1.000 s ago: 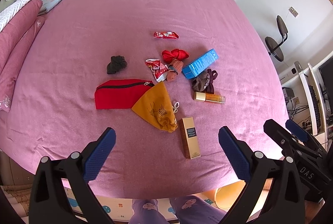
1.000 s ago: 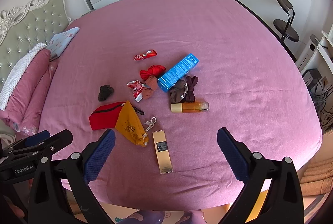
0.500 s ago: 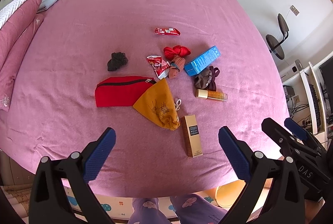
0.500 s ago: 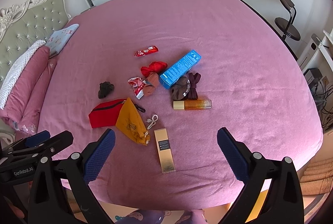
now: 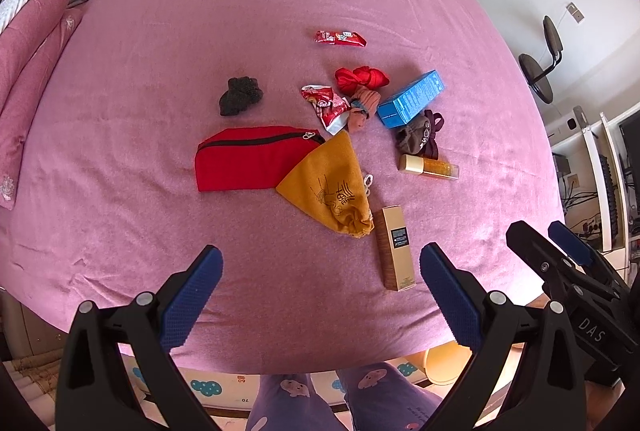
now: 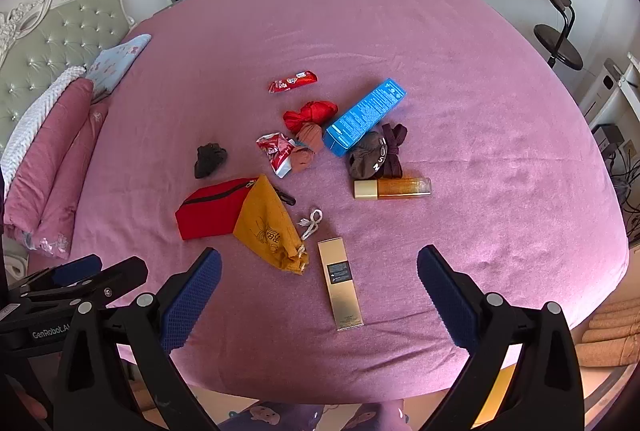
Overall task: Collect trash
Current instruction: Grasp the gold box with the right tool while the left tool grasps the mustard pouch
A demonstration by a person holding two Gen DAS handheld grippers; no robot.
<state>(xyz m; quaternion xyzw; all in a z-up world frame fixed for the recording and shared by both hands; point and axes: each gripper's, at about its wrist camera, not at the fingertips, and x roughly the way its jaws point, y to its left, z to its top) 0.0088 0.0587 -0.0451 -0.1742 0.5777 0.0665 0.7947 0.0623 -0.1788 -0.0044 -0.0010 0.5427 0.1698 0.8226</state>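
Observation:
On the pink bed (image 5: 160, 51) (image 6: 500, 111) lies a scatter of items. A red snack wrapper (image 5: 340, 38) (image 6: 293, 81) lies farthest back, and a crumpled red-and-white wrapper (image 5: 326, 103) (image 6: 277, 152) sits beside rolled socks. There are also a blue carton (image 5: 412, 99) (image 6: 365, 117), a gold box (image 5: 395, 247) (image 6: 340, 283) and an amber bottle (image 5: 429, 167) (image 6: 393, 187). My left gripper (image 5: 320, 295) hangs open over the bed's near edge, short of the gold box. My right gripper (image 6: 318, 295) is open too, just in front of that box. Both hold nothing.
A red zip pouch (image 5: 244, 159) (image 6: 212, 209) and an orange drawstring bag (image 5: 332, 187) (image 6: 268, 227) lie left of centre. A black sock (image 5: 240, 95) (image 6: 210, 159), red cloth (image 5: 362, 77) and brown socks (image 6: 374, 155) are scattered about. Pillows (image 6: 52, 151) line the left; a stool (image 6: 558, 43) stands right.
Both grippers have drifted forward over the bed, so the items appear a little nearer. Nothing on the bed has moved, and both stay open.

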